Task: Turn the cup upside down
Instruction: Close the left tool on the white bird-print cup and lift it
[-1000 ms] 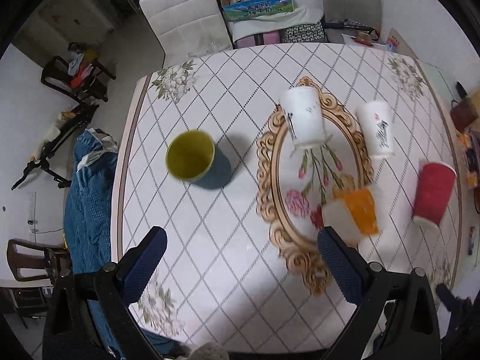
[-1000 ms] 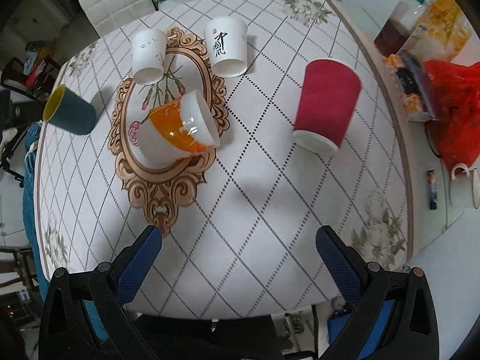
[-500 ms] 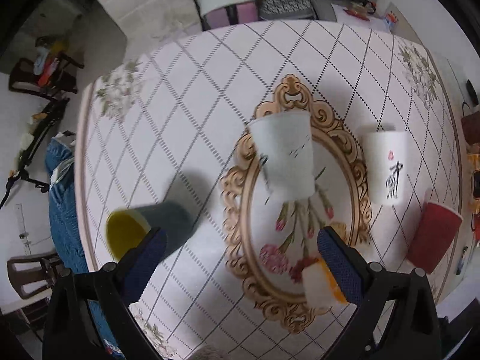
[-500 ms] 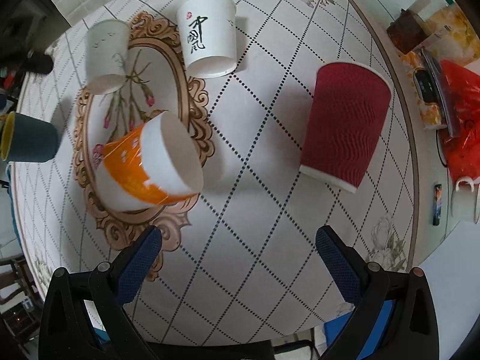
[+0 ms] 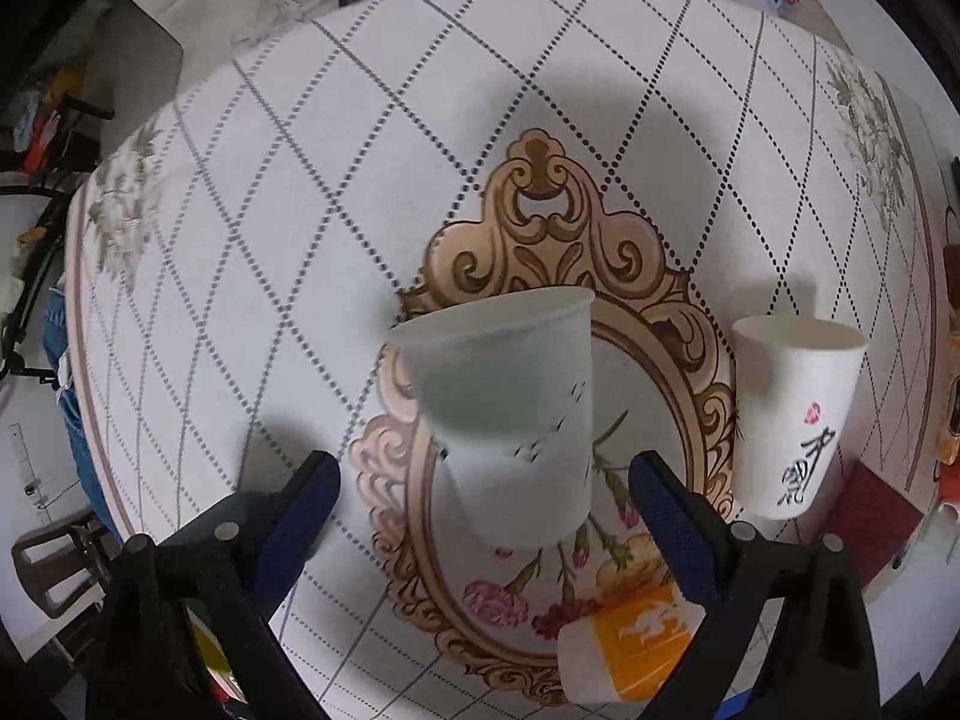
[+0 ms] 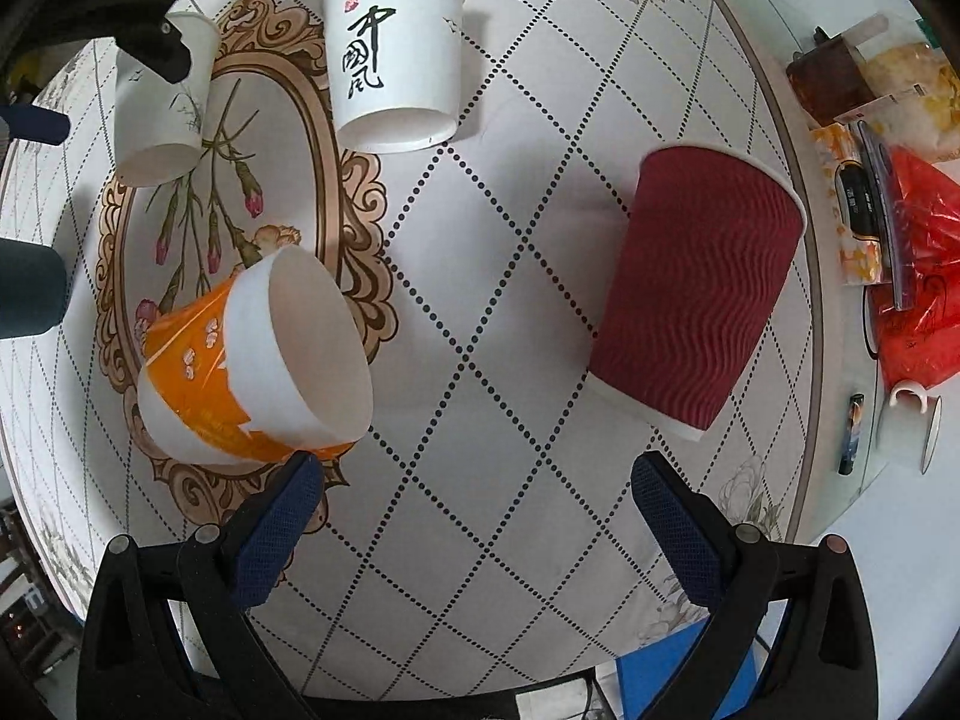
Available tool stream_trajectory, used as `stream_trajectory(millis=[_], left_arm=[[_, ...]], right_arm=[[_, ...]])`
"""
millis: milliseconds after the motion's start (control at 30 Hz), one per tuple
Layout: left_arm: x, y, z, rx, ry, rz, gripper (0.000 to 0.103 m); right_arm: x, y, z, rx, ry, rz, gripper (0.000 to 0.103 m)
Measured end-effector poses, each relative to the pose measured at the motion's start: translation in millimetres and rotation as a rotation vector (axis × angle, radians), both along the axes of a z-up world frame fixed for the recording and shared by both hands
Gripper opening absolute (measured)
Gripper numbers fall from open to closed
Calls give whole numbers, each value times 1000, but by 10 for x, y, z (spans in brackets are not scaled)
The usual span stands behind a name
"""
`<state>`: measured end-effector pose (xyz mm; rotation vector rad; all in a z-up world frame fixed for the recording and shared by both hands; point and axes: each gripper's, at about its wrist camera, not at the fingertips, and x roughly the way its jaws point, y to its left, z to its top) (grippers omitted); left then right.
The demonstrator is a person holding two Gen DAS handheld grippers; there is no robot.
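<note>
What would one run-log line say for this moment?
left gripper: jaws open, astride white cup | right gripper: open, empty | cup not flipped

The right gripper (image 6: 474, 516) hangs over the table (image 6: 510, 540) with its blue-padded fingers (image 6: 273, 534) spread wide, holding nothing. Ahead on its left sits an orange-and-white cup (image 6: 252, 366), mouth tilted toward the camera, on the ornate placemat (image 6: 300, 138). A ribbed red cup (image 6: 696, 288) stands rim-down on its right, and a white calligraphy cup (image 6: 393, 51) stands inverted beyond.
</note>
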<state>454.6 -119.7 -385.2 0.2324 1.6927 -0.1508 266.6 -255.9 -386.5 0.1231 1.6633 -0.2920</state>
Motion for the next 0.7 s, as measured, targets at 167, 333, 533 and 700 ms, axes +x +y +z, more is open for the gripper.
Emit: stream_trajectory(millis=[167,333,533,700], left_arm=[[86,-81,-139,-4,4,-23,94],[174,-153,-263,4,22,-39,79],[249,-249,-403,31,20,-69,61],[293,-290,-427,37,-1,-73,60]], right_arm=[[32,15,-14,-8,13,-3,103],[45,-9,-59,-9,27,-9,103],[73,-58,-93,-11,30,-12,103],[64,-86,-69,-7,21,-17,103]])
